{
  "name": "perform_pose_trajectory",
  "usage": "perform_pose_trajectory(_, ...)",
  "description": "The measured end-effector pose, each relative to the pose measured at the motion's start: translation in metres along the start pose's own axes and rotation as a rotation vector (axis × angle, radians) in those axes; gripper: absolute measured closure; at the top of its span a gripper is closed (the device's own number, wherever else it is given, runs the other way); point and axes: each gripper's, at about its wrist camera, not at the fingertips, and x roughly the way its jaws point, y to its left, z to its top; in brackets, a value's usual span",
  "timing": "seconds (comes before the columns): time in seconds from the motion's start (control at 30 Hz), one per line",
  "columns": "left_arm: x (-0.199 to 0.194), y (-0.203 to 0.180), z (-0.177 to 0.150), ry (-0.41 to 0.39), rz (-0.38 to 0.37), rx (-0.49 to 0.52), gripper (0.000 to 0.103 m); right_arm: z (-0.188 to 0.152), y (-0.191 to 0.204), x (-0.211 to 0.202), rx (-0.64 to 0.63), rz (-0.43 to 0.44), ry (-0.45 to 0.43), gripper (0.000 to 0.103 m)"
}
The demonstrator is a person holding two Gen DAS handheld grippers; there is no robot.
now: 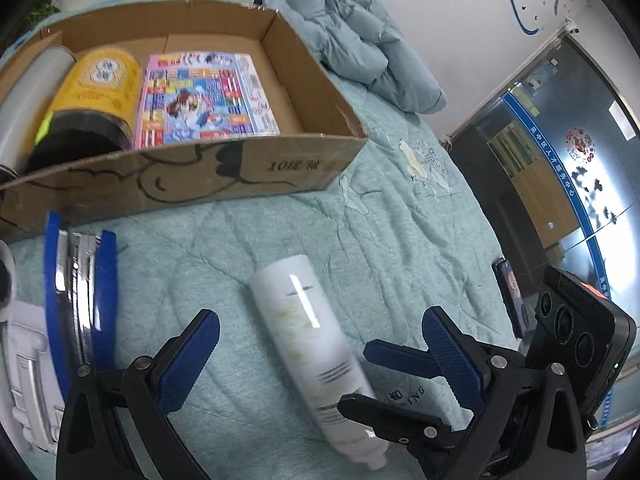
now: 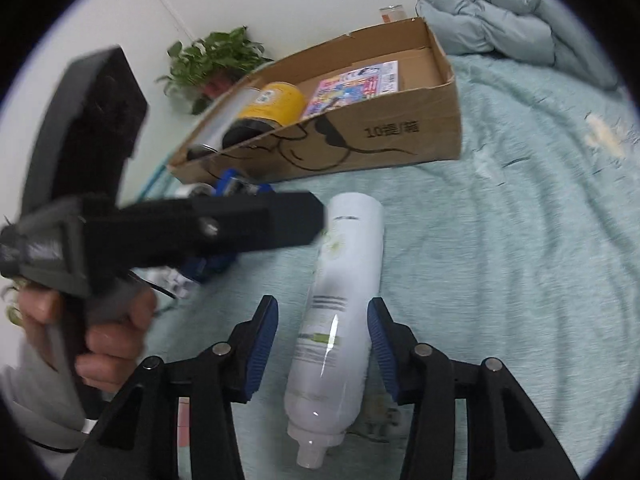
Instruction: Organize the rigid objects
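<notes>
A white spray bottle (image 1: 316, 352) lies on the teal bedspread, nozzle toward me; it also shows in the right wrist view (image 2: 340, 312). My left gripper (image 1: 320, 344) is open, fingers either side of the bottle without touching. My right gripper (image 2: 322, 340) is open and straddles the bottle's lower body; it appears in the left wrist view (image 1: 404, 376) coming in from the right. A cardboard box (image 1: 240, 168) behind holds a yellow can (image 1: 96, 88), a white cylinder (image 1: 28, 92) and a colourful booklet (image 1: 204, 96). A blue-and-silver roll (image 1: 80, 300) lies at left.
A crumpled pale-blue duvet (image 1: 352, 40) sits behind the box. A phone (image 1: 510, 296) lies at the bed's right edge. A potted plant (image 2: 216, 60) stands by the wall. The person's hand holding the left gripper (image 2: 100, 320) fills the left of the right wrist view.
</notes>
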Motion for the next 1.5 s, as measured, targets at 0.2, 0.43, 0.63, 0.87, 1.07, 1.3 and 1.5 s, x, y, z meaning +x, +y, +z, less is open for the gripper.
perform_pose_trajectory(0.2, 0.016, 0.01, 0.002, 0.055, -0.057, -0.069, 0.007, 0.002, -0.017, 0.012, 0.086, -0.038, 0.06, 0.056)
perform_pose_trajectory(0.43, 0.025, 0.021, -0.003, 0.099, -0.018, -0.097, 0.018, 0.002, -0.013, 0.016, 0.125, -0.017, 0.105, 0.056)
perform_pose_trajectory(0.63, 0.034, 0.025, -0.012, 0.162, -0.001, -0.109, 0.043, 0.004, 0.016, 0.036, 0.071, -0.008, 0.173, 0.054)
perform_pose_trajectory(0.87, 0.038, 0.031, -0.015, 0.172, -0.001, -0.128, 0.056, 0.001, 0.028, 0.056, 0.038, -0.11, 0.208, 0.057)
perform_pose_trajectory(1.07, 0.02, 0.018, -0.008, 0.102, 0.0, -0.089, 0.057, 0.007, 0.036, 0.049, 0.017, -0.129, 0.149, 0.058)
perform_pose_trajectory(1.3, -0.042, -0.011, 0.037, -0.068, 0.016, 0.033, 0.057, 0.05, 0.056, 0.017, -0.103, -0.169, 0.006, 0.058)
perform_pose_trajectory(1.5, -0.075, -0.032, 0.089, -0.17, 0.031, 0.105, 0.058, 0.094, 0.065, -0.006, -0.175, -0.201, -0.097, 0.058)
